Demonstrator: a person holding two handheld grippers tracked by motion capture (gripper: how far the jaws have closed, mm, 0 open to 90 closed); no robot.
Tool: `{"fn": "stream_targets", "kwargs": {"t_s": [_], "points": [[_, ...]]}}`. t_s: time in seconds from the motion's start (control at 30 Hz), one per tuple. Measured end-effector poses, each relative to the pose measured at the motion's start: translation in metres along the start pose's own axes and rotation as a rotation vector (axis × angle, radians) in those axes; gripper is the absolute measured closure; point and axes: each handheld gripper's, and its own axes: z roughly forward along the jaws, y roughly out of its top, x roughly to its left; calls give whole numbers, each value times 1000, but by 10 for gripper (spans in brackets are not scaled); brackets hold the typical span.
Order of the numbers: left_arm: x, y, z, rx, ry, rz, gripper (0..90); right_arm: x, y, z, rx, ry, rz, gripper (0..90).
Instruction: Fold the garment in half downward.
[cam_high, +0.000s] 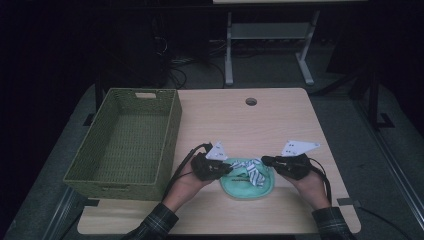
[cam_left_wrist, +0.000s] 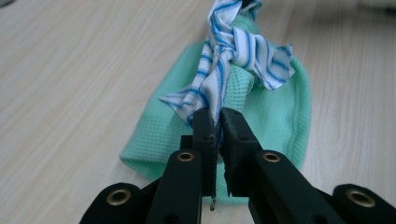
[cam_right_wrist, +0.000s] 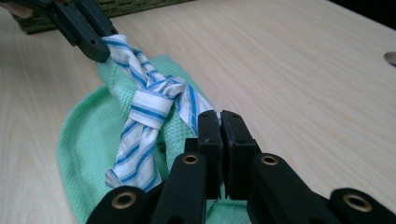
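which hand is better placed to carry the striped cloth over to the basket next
Left, probably. Both tongs, left and right, are shut on the striped cloth atop the green cloth, but the left hand sits right beside the basket; the right would cross over.

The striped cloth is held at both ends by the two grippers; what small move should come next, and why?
Probably pull the two ends gently apart. The left gripper and the right gripper are each shut on an end of the striped cloth, whose knot looks loose above the green cloth, so a small outward pull should tighten it.
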Motion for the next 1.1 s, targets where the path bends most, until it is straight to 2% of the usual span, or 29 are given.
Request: {"fn": "stream_targets", "kwargs": {"t_s": [0.13, 0.23, 0.33, 0.43, 0.53, 0.8, 0.97, 1.1], "points": [[-2, -4, 4, 12, -4, -2, 842, 2, -5, 0, 13, 18, 2, 870], [-1, -4, 4, 8, 13, 1, 843, 5, -7, -2, 12, 19, 9, 871], [2, -5, 3, -3, 48, -8, 842, 6, -7, -4, -1, 22, 9, 870], [2, -6, 0, -18, 57, -9, 838, 9, -6, -4, -9, 24, 7, 867], [-1, -6, -4, -28, 41, -9, 833, 12, -6, -6, -14, 31, -3, 865], [-14, -13, -7, -37, -41, -16, 814, 24, -17, -14, -8, 82, 6, 857], [-22, -19, -3, -16, -85, -8, 816, 31, -24, -17, 17, 105, -1, 865], [-28, -23, 1, 5, -124, -20, 818, 34, -31, -18, 41, 120, -4, 866]]}}
